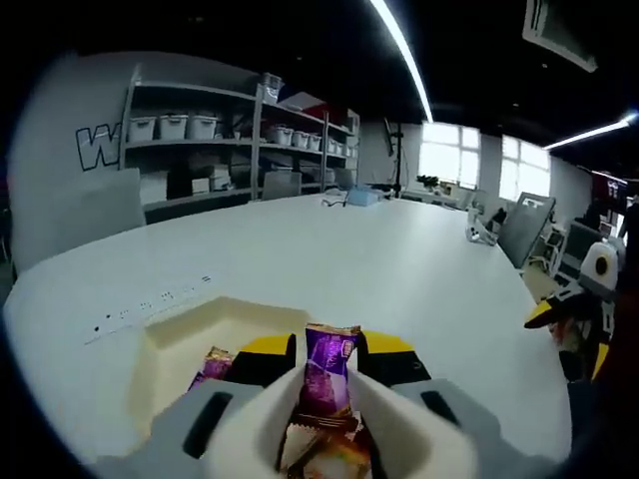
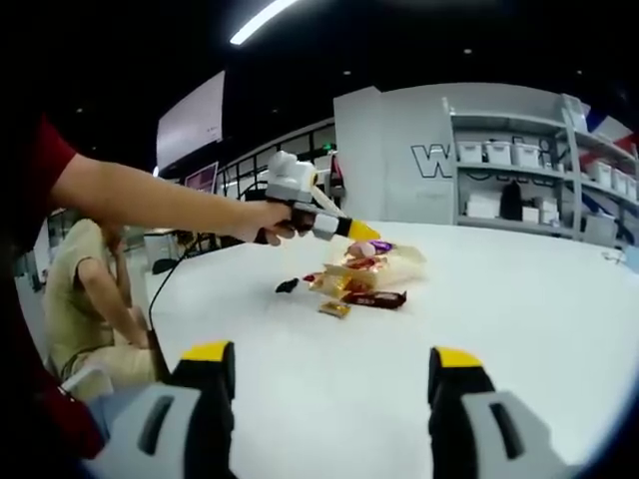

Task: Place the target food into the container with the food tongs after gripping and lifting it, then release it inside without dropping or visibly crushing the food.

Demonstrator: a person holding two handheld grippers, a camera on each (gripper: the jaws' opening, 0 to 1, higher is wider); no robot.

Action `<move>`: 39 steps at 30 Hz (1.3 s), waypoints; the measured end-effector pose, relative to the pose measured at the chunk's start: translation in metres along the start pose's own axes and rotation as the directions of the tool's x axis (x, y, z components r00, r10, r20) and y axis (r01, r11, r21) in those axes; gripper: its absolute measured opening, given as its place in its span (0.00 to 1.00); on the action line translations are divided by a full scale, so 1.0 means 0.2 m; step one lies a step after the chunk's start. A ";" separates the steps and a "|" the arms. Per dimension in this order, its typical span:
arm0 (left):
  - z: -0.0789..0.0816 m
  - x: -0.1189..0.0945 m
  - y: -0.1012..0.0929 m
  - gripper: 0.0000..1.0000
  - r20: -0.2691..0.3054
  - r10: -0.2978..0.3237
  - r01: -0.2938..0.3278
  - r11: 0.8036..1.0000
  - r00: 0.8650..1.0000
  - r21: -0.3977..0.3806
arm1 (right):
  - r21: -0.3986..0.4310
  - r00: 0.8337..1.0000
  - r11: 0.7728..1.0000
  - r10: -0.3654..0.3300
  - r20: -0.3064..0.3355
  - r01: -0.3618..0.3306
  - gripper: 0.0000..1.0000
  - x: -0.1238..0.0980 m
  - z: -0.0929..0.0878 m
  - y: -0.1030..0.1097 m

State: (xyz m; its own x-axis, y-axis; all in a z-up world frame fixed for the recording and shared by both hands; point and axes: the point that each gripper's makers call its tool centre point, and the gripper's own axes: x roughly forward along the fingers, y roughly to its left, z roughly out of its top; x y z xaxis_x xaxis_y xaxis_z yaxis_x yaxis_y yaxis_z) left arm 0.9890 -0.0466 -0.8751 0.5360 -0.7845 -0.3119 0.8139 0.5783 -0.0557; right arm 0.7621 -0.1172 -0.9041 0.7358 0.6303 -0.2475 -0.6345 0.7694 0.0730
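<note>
In the left gripper view, the left gripper [image 1: 321, 399] is clamped narrow on a purple snack packet [image 1: 329, 371]; its printing is too blurred to read. The packet hangs over a cream container [image 1: 175, 344] on the white tabletop [image 1: 399, 269], where another purple wrapper [image 1: 212, 364] lies. On the wall beside the shelving [image 1: 200, 140], only a large "W" [image 1: 100, 148] shows, the rest being cut off.

In the right gripper view, the right gripper [image 2: 329, 384] stands wide, holding nothing. Far off, the left gripper [image 2: 364, 233] sits above the container [image 2: 404, 264], with loose wrapped snacks [image 2: 349, 289] beside it. A seated person [image 2: 85, 299] is at the tabletop's edge.
</note>
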 end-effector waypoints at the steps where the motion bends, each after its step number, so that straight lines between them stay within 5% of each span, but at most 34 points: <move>1: 0.00 0.00 0.01 0.23 0.001 0.001 -0.001 1.000 1.000 -0.004 | 0.000 1.000 1.000 0.000 0.000 0.000 0.78 0.00 0.00 0.00; 19: 0.02 0.01 0.09 0.26 0.019 0.062 -0.062 0.998 0.998 -0.006 | 0.001 1.000 1.000 -0.007 -0.010 0.007 0.77 0.04 -0.01 -0.06; 23: 0.12 -0.01 0.09 0.29 0.127 0.080 -0.058 0.985 0.989 -0.164 | 0.004 1.000 1.000 -0.012 -0.014 0.012 0.77 0.04 -0.02 -0.07; 26: 0.10 -0.01 0.07 0.29 0.092 0.081 -0.076 0.996 0.993 -0.056 | 0.004 1.000 1.000 -0.013 -0.019 0.013 0.77 0.04 -0.03 -0.07; 39: 0.06 -0.01 0.10 0.29 0.053 0.064 -0.064 0.998 0.997 -0.001 | 0.003 1.000 1.000 -0.014 -0.003 0.014 0.78 0.03 0.00 -0.07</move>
State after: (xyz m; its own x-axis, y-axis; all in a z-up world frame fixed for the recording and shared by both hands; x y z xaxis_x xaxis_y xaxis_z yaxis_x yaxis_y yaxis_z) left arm 1.0072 -0.0352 -0.8632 0.5977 -0.7568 -0.2646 0.7780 0.6272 -0.0367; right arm 0.7756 -0.1241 -0.9077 0.7442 0.6188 -0.2514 -0.6230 0.7788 0.0726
